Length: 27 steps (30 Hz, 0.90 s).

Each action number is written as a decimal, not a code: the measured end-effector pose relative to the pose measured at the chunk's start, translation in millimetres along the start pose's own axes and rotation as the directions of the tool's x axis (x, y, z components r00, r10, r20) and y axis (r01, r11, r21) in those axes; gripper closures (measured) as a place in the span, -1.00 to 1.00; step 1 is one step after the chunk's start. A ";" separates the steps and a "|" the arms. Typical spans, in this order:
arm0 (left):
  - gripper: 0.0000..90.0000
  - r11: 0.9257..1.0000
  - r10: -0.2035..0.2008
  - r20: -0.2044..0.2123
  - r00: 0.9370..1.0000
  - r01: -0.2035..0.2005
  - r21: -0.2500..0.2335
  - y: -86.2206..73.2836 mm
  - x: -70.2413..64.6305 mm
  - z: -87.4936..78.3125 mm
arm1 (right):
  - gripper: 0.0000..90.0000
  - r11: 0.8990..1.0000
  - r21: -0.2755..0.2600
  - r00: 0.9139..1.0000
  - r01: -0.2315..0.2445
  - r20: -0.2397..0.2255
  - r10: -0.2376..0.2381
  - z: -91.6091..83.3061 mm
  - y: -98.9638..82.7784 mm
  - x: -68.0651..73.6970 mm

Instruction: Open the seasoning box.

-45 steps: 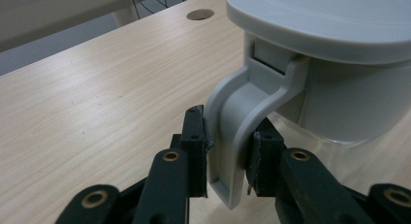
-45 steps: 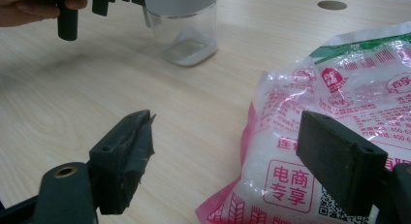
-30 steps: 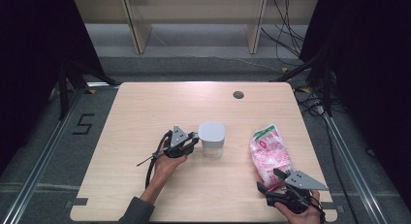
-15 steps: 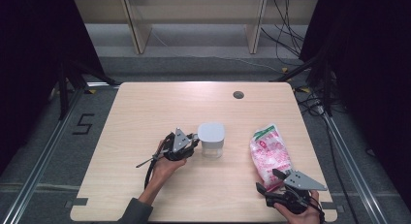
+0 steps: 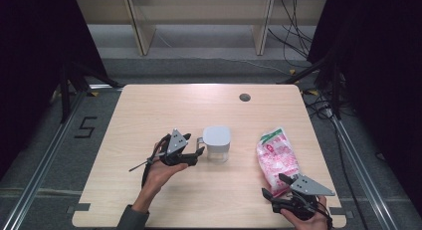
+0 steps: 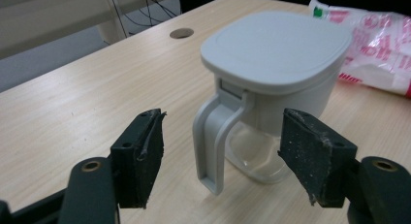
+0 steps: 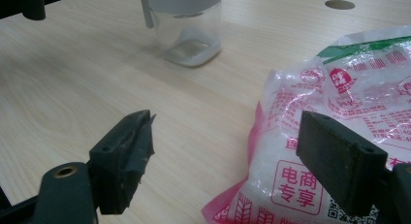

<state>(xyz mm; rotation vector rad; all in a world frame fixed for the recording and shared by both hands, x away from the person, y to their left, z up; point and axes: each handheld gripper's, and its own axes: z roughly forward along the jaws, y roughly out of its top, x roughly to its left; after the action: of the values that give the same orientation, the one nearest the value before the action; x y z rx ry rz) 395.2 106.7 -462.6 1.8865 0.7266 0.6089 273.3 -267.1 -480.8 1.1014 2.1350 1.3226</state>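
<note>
A clear jug with a grey lid (image 5: pixel 216 136) and a grey side handle (image 6: pixel 215 136) stands at mid-table. My left gripper (image 5: pixel 198 150) is just left of it. Its jaws have just been opening and stand wide, with the handle between the pads (image 6: pixel 140 156) and touching neither. The lid (image 6: pixel 276 44) is on. A pink and white printed bag (image 5: pixel 276 158) lies to the right. My right gripper (image 5: pixel 276 186) is open at the bag's near end. In the right gripper view its right jaw hangs over the bag (image 7: pixel 339 112) and its left jaw over bare wood.
The wooden table (image 5: pixel 149 110) has a round cable hole (image 5: pixel 244 97) near its far edge. Shelf legs and loose cables stand on the floor beyond. A "5" mark (image 5: pixel 85 126) is on the floor at the left.
My left gripper's jaws have spread apart off the jug's handle, and the hand has lifted and drawn back slightly. Jug, bag and right hand have kept still.
</note>
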 end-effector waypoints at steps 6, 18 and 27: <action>-0.18 1.000 -0.017 0.025 1.000 0.017 -0.013 7.3 -1.9 -6.2 | -0.52 1.000 -0.005 1.000 0.002 0.006 -0.002 0.5 0.2 1.8; 0.78 0.994 0.010 0.015 1.000 -0.009 -0.106 16.5 -0.5 -11.1 | -0.52 1.000 0.002 1.000 0.000 -0.004 0.000 1.4 0.3 3.0; 0.97 0.990 -0.017 0.026 1.000 0.020 -0.140 25.1 2.9 0.1 | -0.52 1.000 0.002 1.000 0.014 -0.001 -0.014 3.1 0.3 2.4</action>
<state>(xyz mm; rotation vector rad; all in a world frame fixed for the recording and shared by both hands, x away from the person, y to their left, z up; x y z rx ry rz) 402.7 100.3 -439.4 1.7536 0.6673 0.6080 274.1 -263.4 -481.8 1.0850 2.1417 1.3155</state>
